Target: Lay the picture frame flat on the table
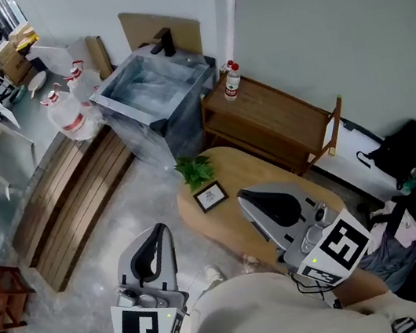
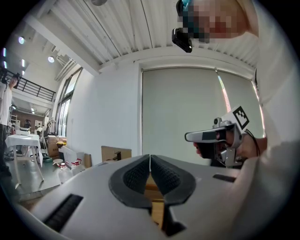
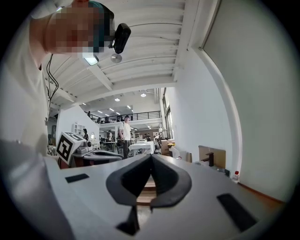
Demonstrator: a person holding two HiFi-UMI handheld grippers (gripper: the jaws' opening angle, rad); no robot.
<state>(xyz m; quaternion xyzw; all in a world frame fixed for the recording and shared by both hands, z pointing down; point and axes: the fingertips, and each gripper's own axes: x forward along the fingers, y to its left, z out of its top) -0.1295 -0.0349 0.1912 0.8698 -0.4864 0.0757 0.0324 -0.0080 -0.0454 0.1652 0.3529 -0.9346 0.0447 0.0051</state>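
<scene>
1. As the head view shows it, the frame (image 1: 210,196) is on the table (image 1: 227,162), just beside a plant (image 1: 195,169), with its face turned up toward the camera. Whether it is propped or already flat cannot be settled. The left gripper (image 1: 158,229) is held over the floor and the right gripper (image 1: 245,194) over the table. Both are apart from the frame, the right one nearer.
2. Were it propped, the top edge would best be pinched lightly and lowered slowly, with the plant kept clear. Were it flat, the wanted state is already met.
3. In the left gripper view, the jaws are seen pressed together on nothing. No frame is shown, only the right gripper held level.
4. In the right gripper view, the jaws are likewise closed and empty. The frame and table are missed here too, so only the head view places them.
</scene>
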